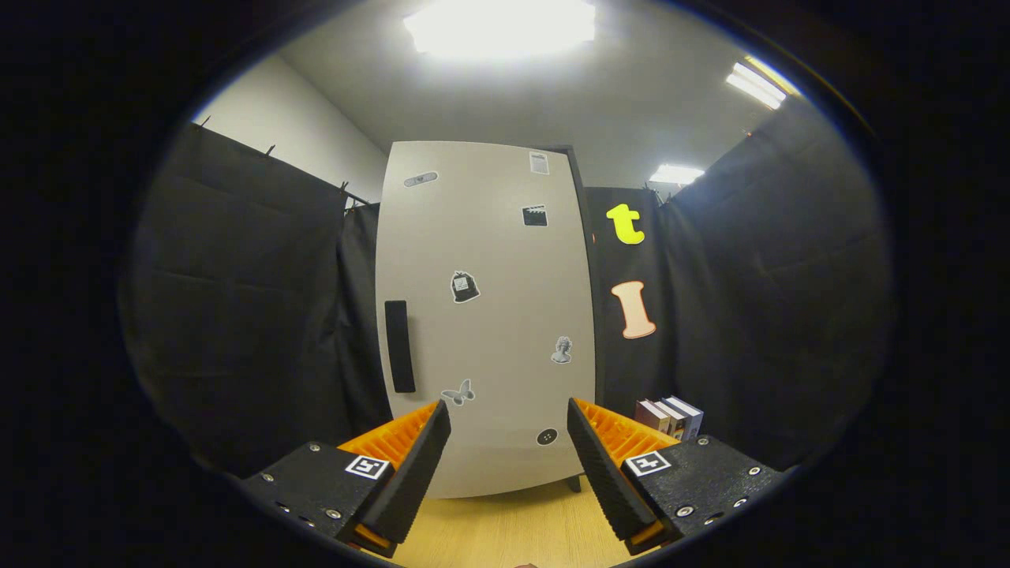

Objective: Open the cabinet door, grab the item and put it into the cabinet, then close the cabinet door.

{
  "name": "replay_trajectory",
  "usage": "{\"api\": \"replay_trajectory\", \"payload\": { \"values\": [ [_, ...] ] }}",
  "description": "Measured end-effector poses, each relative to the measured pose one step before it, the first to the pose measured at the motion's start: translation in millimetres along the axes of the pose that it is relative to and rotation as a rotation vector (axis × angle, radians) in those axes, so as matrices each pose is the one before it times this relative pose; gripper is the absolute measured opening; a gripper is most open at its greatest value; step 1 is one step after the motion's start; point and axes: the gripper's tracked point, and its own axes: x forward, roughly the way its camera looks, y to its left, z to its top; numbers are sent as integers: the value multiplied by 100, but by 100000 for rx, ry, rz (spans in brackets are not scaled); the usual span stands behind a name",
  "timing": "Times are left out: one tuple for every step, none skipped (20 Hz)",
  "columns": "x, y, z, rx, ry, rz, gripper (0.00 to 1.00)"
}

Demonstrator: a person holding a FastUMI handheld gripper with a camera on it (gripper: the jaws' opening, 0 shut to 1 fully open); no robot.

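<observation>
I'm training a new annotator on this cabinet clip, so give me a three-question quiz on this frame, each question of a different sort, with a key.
1. True or false: the cabinet door is shut.
2. Where does the dark handle sit on the door? A) near its left edge B) in its centre C) near its right edge
3. Fill in: the hand-held gripper has its fingers ____, with nothing between them.

Key:
1. True; the door lies closed, stickers facing the camera.
2. A
3. Open. The books stand beyond the right finger, beside the cabinet, on the wooden surface.
</observation>
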Motion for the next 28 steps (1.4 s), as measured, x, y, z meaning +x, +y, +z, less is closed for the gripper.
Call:
{"api": "replay_trajectory", "payload": {
  "values": [
    [-398,-226,-394,-207,685,-414,93],
    [-487,-192,-305,380,457,-182,93],
    [-341,-37,-227,735,131,-167,93],
    [-385,-144,-198,634,118,-190,93],
    [-188,-165,-163,384,-91,-409,93],
    [-237,-162,-144,-48,-190,-502,93],
    [-108,-168,-272,-376,21,-438,93],
    [-244,-168,-329,-421,334,-553,93],
    [-64,-1,-395,-337,404,-372,93],
    [-146,29,-289,-140,244,-171,93],
    [-14,60,-384,-151,465,143,93],
    [-35,71,-160,-63,275,246,93],
    [-137,168,-138,-213,249,131,93],
    [-144,171,158,-310,-471,42,93],
    [-134,255,204,-434,-695,278,93],
    [-48,240,122,-384,-653,491,93],
    [-67,283,137,-438,-675,394,93],
    [-49,165,184,-422,-627,118,93],
    [-142,135,108,-439,-507,40,93],
    [22,91,129,-489,-337,-40,93],
    [51,149,-36,-457,-13,126,93],
    [66,59,29,-140,-37,85,93],
    [-10,80,-67,87,168,74,93],
    [23,28,13,333,75,1,93],
    [3,79,25,230,-140,-99,93],
    [-19,-15,63,44,-167,-225,93],
    [34,-16,-72,-95,120,-141,93],
    [-23,6,-55,4,158,-69,93]
  ]
}}
